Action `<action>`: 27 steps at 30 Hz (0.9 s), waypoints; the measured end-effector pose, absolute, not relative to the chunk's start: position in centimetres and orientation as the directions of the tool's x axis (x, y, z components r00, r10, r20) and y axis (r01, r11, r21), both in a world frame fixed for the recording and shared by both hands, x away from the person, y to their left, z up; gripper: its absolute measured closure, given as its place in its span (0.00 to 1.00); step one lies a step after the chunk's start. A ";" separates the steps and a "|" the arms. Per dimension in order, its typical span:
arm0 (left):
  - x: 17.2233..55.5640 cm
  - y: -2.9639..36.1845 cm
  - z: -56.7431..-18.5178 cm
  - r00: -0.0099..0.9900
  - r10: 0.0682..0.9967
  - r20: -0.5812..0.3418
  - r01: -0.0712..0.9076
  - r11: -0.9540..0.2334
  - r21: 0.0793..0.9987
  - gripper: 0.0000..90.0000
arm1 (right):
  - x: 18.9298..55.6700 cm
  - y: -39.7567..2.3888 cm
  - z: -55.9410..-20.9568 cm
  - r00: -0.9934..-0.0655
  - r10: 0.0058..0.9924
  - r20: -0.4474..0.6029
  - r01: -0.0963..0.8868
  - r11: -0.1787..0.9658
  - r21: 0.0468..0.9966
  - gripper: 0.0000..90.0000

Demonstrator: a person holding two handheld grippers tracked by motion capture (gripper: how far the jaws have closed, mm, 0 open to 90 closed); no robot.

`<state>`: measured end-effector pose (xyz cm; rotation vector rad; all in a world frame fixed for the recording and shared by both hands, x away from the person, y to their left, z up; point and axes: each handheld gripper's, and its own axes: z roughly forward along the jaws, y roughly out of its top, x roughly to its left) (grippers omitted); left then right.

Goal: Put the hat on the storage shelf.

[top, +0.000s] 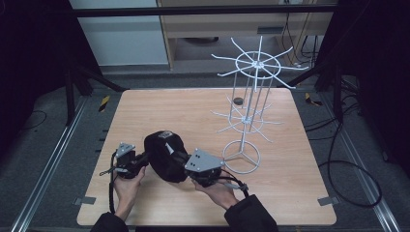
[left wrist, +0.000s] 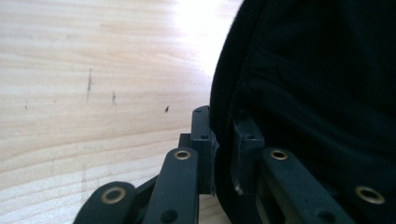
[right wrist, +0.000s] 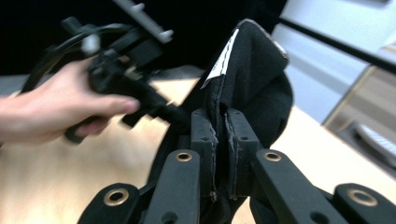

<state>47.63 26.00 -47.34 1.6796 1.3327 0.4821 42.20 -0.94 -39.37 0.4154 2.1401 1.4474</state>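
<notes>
Gripping a rounded black fabric cap point(top: 165, 155) from both sides, the two hand-held tools are keeping it raised on edge just above the near-left part of the pale wooden square table point(top: 193, 111); the left gripper point(top: 143, 159) is pinching the cap's left rim, and in the left gripper view its pads point(left wrist: 209, 154) are pressing on a thin fold of the dark cloth point(left wrist: 317, 93), with the bare wood grain lying to the left of them; the right gripper point(top: 183, 162) is pinching the cap's right edge, its jaws in the right gripper view standing almost together with the doubled hem point(right wrist: 222, 140) between them and a white label point(right wrist: 223, 58) showing on the inside of the fabric above; in that same view the person's left hand point(right wrist: 51, 112) is showing blurred beyond the cap, wrapped round the other tool; in the high view the person's right hand point(top: 217, 189) is coming in from the near edge in a dark sleeve point(top: 249, 215); a white wire display rack with radiating hooks point(top: 249, 111) is standing on a ring base at the right side of the table, near the right gripper but apart from the cap; a small dark round object point(top: 238, 100) is lying on the far part of the table behind the rack
</notes>
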 end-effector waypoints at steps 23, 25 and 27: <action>42.4 28.8 -42.8 0.464 0.856 -0.226 0.489 -0.034 0.872 0.51 | 40.9 -2.6 -43.6 -0.836 0.516 -0.187 0.091 0.467 0.880 0.92; 41.6 27.2 -41.8 0.504 0.836 -0.218 0.460 -0.047 0.887 0.50 | 40.7 -2.4 -43.7 -0.838 0.511 -0.192 0.087 0.471 0.878 0.92; 41.5 26.5 -41.6 0.518 0.829 -0.211 0.456 -0.058 0.888 0.48 | 40.7 -2.4 -43.8 -0.838 0.509 -0.196 0.083 0.474 0.877 0.92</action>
